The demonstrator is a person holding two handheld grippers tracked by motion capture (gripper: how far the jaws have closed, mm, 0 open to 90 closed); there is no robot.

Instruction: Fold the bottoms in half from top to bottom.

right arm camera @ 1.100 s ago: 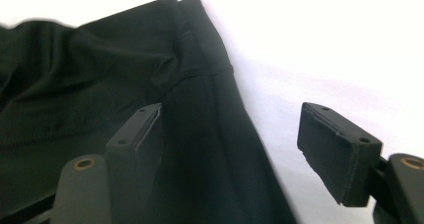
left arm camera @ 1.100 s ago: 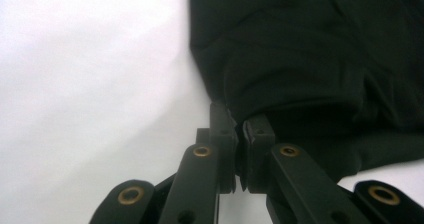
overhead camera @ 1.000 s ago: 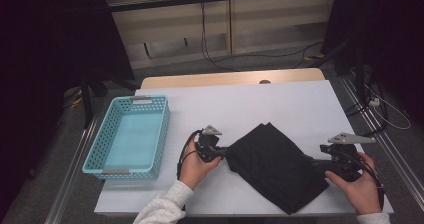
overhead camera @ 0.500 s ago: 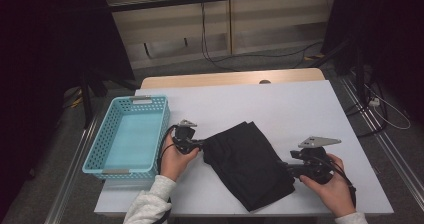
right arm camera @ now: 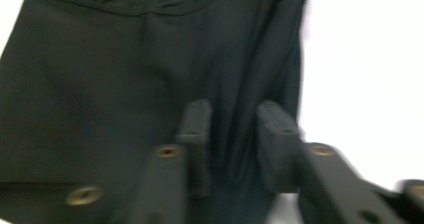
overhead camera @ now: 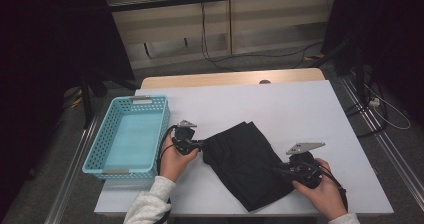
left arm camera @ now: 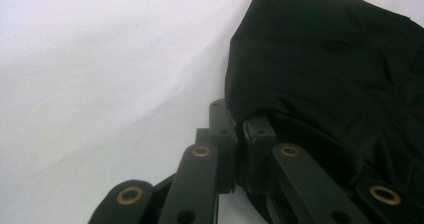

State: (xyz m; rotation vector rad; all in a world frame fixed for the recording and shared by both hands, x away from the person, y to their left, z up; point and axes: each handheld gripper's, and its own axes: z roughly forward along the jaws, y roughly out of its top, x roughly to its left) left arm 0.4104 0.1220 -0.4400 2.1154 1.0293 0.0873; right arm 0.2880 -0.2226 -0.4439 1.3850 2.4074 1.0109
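A: Hand poses?

B: Left hand comes in from the bottom edge of the high view, white sleeve showing, forearm angled up and to the right. It holds the left gripper low over the table, pointing right at the near-left corner of the black garment. Right hand sits at the lower right, its right gripper pointing left at the garment's right edge

A: Claws?

B: Left is clamped on the cloth: in the left gripper view its pads are pinched together with a fold of fabric between them. Right has just been closing; in the right gripper view there's a visible gap between the fingers with a ridge of fabric bunched in it. View is blurred, can't confirm the pads are pressing yet

A: Garment position and heading?

B: Folded, lying flat on the front half of the table, between the two grippers. Long axis runs diagonally: far-left end toward the left gripper, near-right end toward the table's front edge. Blue basket is just left of the left hand, apart from the cloth
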